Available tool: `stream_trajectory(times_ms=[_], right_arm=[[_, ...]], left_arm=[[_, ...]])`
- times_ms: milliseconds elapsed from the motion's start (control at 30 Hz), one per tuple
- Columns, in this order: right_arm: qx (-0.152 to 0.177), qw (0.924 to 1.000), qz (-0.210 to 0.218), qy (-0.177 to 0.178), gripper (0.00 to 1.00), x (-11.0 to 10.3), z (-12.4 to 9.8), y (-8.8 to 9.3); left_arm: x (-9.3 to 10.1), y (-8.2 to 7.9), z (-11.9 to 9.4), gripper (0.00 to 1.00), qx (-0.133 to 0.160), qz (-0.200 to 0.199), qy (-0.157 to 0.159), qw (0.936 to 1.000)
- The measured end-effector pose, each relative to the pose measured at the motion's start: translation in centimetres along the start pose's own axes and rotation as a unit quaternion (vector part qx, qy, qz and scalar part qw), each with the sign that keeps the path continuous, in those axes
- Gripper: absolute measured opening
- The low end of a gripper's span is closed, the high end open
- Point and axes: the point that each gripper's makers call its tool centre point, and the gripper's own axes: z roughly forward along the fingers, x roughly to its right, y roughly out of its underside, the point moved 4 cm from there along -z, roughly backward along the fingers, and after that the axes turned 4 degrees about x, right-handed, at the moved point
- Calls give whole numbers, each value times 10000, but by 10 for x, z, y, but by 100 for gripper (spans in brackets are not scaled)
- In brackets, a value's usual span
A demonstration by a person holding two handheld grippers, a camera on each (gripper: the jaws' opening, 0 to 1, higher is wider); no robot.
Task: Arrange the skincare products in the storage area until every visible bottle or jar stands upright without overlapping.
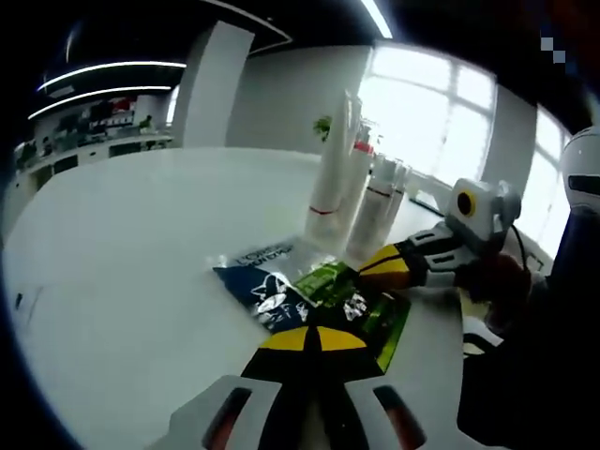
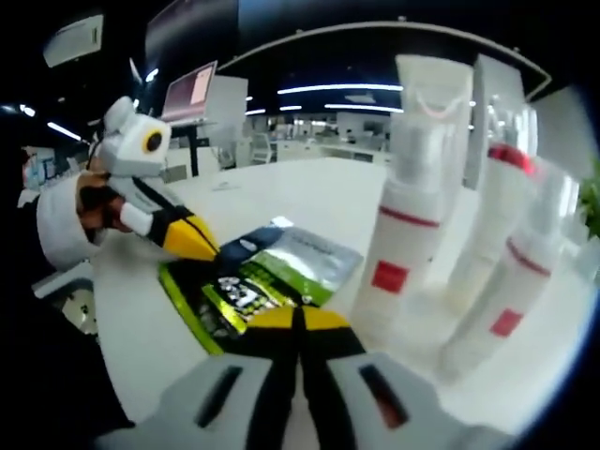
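with its yellow-tipped jaws pressed together, the left gripper [image 1: 314,339] sits clenched over the near edge of the flat sachets [image 1: 314,295], a dark blue one and green ones lying overlapped on the white table [image 1: 131,272]; whether a sachet edge is pinched between the jaws, cannot tell. right gripper [image 2: 300,321] likewise clenched, tips at the near edge of the same sachets [image 2: 267,277], grasp not discernible. in the left gripper view the right gripper comes in from the right, tip touching the green sachet. beyond the sachets, far side, white tubes [image 1: 330,159] with red bands stand upright, close together. in the right gripper view the tubes [image 2: 408,206] stand just right of the sachets.
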Motion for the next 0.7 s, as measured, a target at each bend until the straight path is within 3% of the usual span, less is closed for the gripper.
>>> stream_trajectory(times_ms=[67,133,300,533,700], right_arm=[[274,9996,-111,-30,0,-3,-3,-10],[597,9960,36,-669,0,-20,-7,-22],[381,9896,-46,-1383,0,-46,-7,-21],[116,9911,153,-1321,0,-41,3,-6],[188,9878,443,-1481,0,-38,4,-3]], left_arm=[[0,1,2,0,-30,-10,4,10000],[0,1,2,0,-57,29,-12,10000],[0,0,4,0,-72,20,5,10000],[0,-1,5,0,-28,-101,43,9999],[1,-2,7,0,-7,-75,107,9999]])
